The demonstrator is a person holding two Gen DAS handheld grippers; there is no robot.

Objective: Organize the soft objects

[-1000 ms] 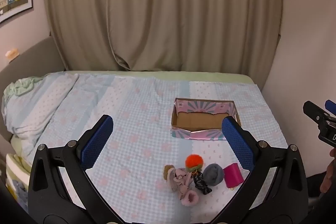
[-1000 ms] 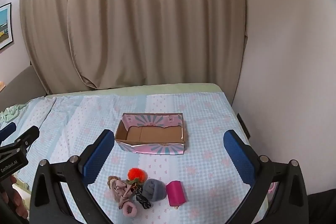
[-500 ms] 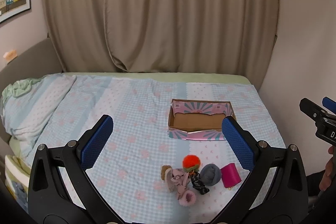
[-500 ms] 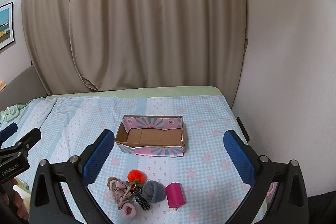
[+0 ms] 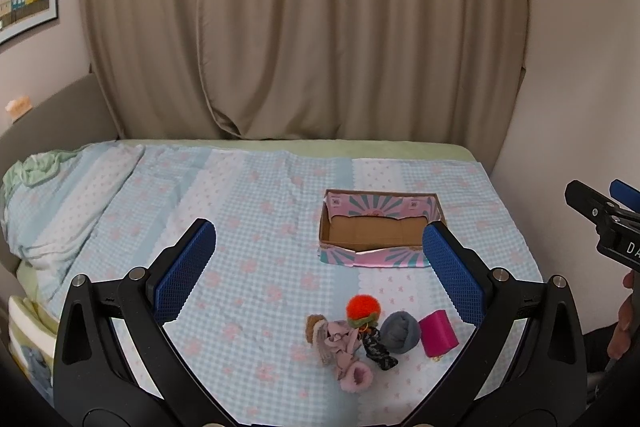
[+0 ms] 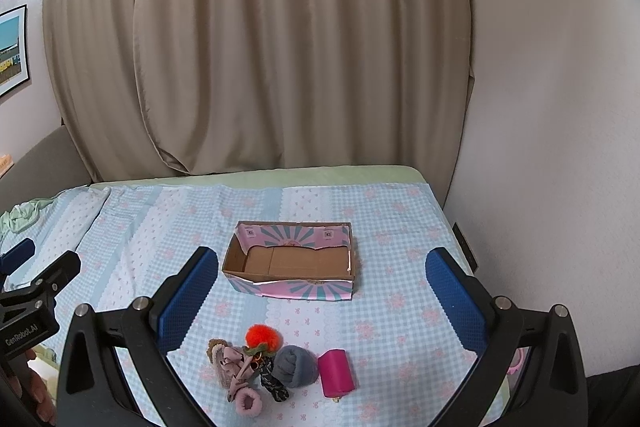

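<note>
The soft objects lie bunched at the near edge of the bed: an orange fuzzy pom-pom (image 6: 262, 335), a dusty-pink fabric bow scrunchie (image 6: 234, 371), a black patterned scrunchie (image 6: 274, 385), a grey rolled knit ball (image 6: 295, 365) and a magenta rolled cloth (image 6: 337, 372). They touch or nearly touch one another. Beyond them, apart from the pile, the shallow pink-and-teal cardboard box (image 6: 292, 289) stands with nothing in it. By that, sorting has not begun; every piece is left to move. The left gripper (image 5: 320, 267) and right gripper (image 6: 320, 287) both hover above the blue checked bedsheet (image 6: 400, 227), jaws wide and holding nothing.
</note>
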